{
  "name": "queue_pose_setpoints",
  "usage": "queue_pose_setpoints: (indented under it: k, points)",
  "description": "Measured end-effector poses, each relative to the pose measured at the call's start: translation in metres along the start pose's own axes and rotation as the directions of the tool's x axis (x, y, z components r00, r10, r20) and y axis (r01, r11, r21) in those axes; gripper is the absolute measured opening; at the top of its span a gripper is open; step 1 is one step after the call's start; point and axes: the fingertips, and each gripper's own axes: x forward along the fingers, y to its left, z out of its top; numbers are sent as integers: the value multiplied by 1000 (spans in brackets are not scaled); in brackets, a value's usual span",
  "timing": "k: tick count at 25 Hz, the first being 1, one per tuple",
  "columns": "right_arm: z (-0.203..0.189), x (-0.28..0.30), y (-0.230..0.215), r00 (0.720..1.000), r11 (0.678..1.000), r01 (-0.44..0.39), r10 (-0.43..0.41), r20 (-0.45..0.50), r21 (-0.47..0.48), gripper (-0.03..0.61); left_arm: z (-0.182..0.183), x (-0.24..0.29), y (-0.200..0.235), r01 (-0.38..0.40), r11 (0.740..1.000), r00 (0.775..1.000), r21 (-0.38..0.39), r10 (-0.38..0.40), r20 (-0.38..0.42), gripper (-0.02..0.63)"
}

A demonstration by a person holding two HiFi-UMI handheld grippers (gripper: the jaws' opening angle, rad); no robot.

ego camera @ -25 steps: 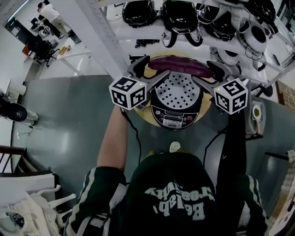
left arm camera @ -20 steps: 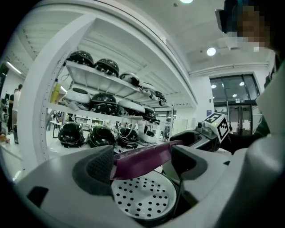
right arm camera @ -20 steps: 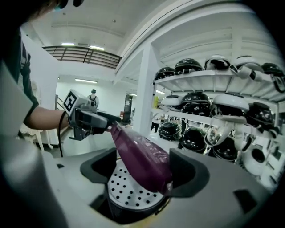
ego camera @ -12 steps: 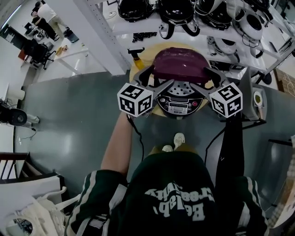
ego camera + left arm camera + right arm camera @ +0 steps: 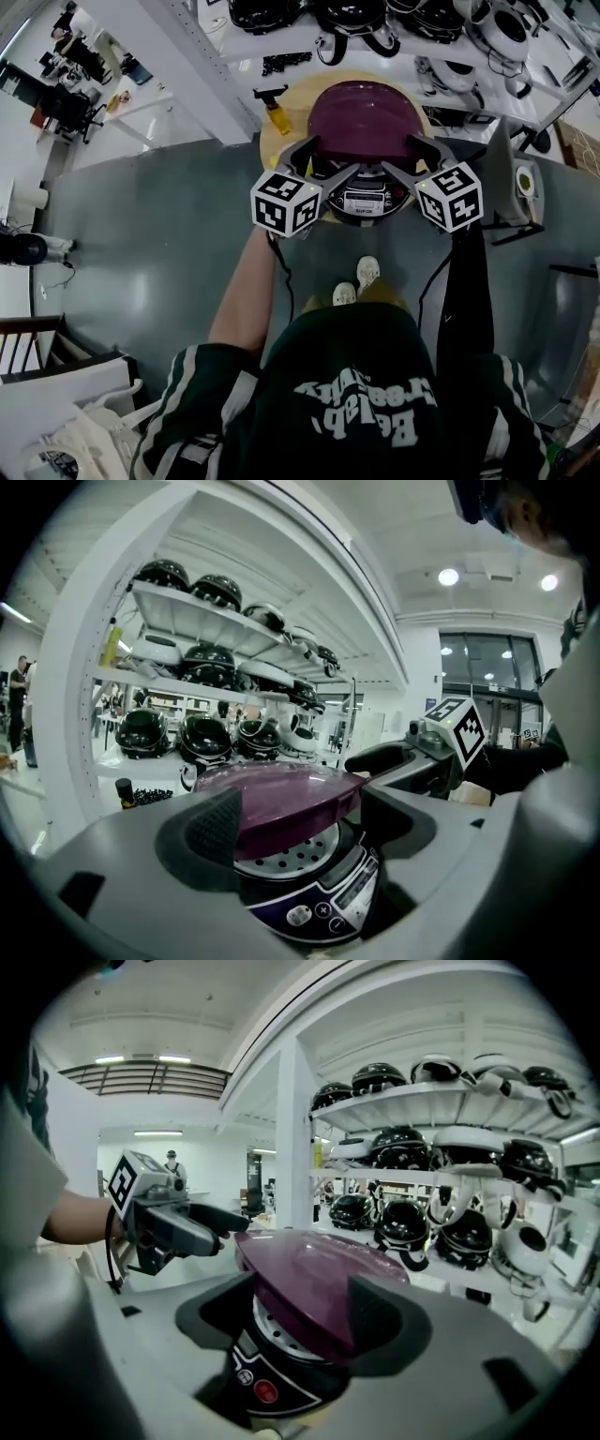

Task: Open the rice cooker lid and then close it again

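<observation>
The rice cooker [image 5: 364, 199] stands on a round wooden table [image 5: 274, 141]. Its purple lid [image 5: 364, 117] hangs low over the body, still ajar, and the perforated inner plate [image 5: 286, 855] shows under it. My left gripper [image 5: 328, 159] reaches in from the left, jaws wide, with the lid's front edge [image 5: 281, 803] between them. My right gripper [image 5: 405, 157] comes in from the right, its jaws closing around the same lid edge [image 5: 309, 1288]; I see no pad pressing on it. The control panel [image 5: 267, 1382] faces me.
White shelves behind the cooker hold several black helmets [image 5: 356, 19]. A small yellow-handled item [image 5: 274, 105] lies on the table's left rim. A white stand [image 5: 520, 192] is at the right. My shoes [image 5: 356, 281] stand on the grey floor before the table.
The lid has swung down from upright to nearly flat over the cooker. Both grippers came down and toward the cooker's front with it.
</observation>
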Motion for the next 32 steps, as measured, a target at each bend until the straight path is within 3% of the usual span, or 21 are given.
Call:
queue_pose_setpoints:
  k: [20,32]
  points:
    - [-53,16,8,996,992,6,5,-88,123,298,-60,6,3,13,996,996,-83,-20,-88,383]
    - [-66,24,6,991,987,-2,24,-135,161,299,-73,12,7,34,992,991,-120,-50,-127,370]
